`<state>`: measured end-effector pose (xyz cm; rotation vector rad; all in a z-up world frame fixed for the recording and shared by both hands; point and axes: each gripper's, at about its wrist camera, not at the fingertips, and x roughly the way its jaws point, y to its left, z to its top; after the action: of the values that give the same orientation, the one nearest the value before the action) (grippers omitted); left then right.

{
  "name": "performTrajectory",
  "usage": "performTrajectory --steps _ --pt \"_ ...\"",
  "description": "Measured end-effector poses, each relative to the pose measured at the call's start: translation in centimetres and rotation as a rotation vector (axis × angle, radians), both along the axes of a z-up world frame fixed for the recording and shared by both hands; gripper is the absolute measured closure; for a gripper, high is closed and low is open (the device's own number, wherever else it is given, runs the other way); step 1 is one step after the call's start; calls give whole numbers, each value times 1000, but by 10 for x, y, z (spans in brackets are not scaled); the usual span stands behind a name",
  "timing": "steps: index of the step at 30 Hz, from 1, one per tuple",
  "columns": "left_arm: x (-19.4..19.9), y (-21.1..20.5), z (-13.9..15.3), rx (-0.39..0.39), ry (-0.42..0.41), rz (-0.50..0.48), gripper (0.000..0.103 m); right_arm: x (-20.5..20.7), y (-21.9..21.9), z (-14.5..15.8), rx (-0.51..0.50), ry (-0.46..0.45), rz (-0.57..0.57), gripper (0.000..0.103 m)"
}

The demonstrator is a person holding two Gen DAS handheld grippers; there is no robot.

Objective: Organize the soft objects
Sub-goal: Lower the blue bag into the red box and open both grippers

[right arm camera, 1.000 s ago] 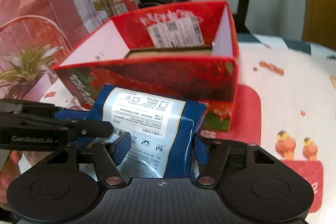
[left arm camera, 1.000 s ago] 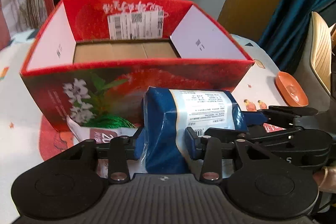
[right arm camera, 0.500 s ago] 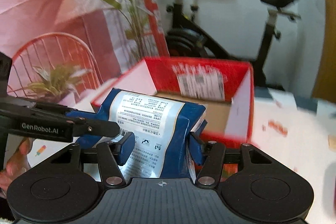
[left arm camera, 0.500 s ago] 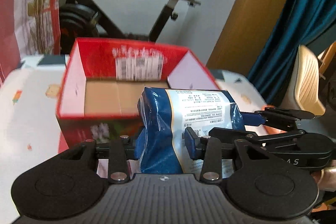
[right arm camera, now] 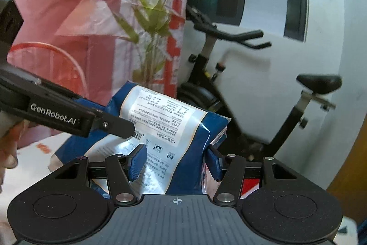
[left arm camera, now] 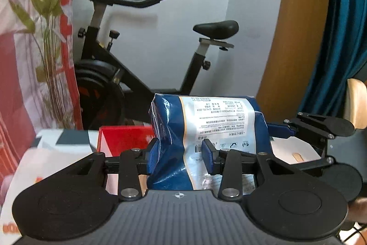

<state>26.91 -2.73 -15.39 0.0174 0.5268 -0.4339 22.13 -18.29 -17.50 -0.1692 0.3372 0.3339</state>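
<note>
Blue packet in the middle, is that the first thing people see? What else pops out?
Yes: the blue packet with its white label fills the middle, pinched from both sides by the left claw and the right claw. Behind it stands a black exercise bike against the white wall. A bit of the red box peeks out low, left of the packet.

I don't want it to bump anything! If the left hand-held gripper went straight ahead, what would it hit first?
Probably the exercise bike, though depth is unclear. The left hand-held gripper carries the blue pack above the red box.
</note>
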Motion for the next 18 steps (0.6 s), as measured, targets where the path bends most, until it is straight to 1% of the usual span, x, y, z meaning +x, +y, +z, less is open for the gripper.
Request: performTrajectory --steps 3,8,10,14,15,18 --pt "14 -8 -8 26 -39 -2 60 16 7 -12 -63 -33 -34 51" --pt "35 -21 -35 86 13 -10 60 36 18 -43 -154 7 -65 51" --pt "42 -23 -45 100 49 -8 60 42 22 -54 -171 40 -67 54" --pt "52 -22 -63 108 163 -22 61 41 24 -72 -182 116 -46 55" --pt "54 -22 -67 115 183 -25 61 40 24 -76 -182 133 -41 57" --pt "60 -18 -76 127 250 -25 61 44 19 -80 -127 205 -26 59"
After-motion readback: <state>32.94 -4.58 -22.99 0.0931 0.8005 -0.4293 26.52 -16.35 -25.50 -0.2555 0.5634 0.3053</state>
